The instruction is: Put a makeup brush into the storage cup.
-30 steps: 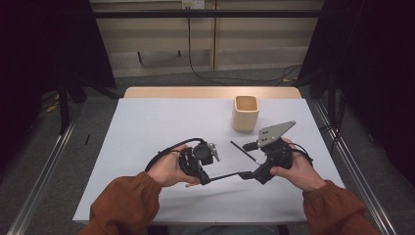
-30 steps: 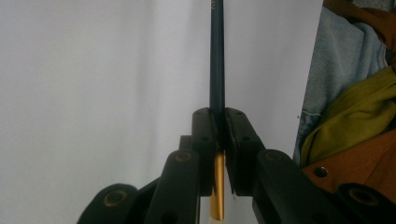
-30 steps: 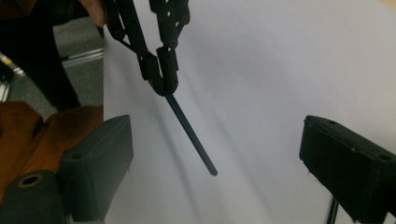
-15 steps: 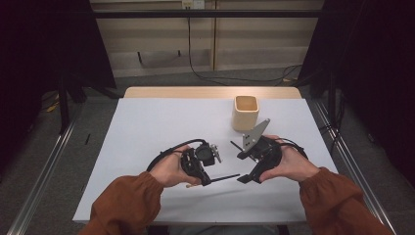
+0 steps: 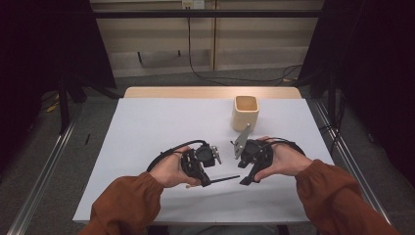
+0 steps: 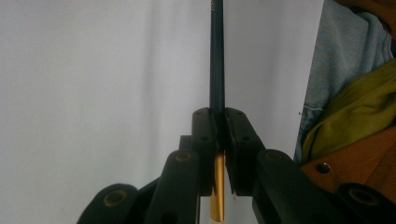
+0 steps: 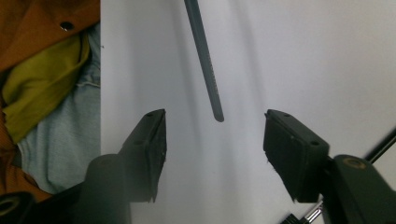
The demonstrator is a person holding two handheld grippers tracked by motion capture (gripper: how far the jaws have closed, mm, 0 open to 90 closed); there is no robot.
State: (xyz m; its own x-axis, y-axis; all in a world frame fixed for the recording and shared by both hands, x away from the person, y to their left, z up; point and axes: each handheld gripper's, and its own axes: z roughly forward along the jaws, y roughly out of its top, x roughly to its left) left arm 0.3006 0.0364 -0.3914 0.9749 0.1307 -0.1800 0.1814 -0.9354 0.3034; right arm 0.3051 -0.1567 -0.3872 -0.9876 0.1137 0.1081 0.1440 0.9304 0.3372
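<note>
A dark pencil (image 5: 225, 178) is held level over the white table (image 5: 147, 127), clamped by the left gripper (image 5: 204, 181), jaws shut tight on the shaft. The free tip is pointed toward 3 o'clock, at the right gripper (image 5: 246, 180), whose jaws are spread wide, nothing between them. Step judged: handover, left to right, not yet made. Next move calls for the open jaws to be slid around the tip, then closed. Beyond, at 12 o'clock, a tan square cup (image 5: 245, 112) is stood, likely the destination. A gold ferrule (image 6: 216, 196) behind the clamp is seen in the left gripper view; printing on the pencil's shaft (image 7: 204, 58) is caught in the right gripper view.
</note>
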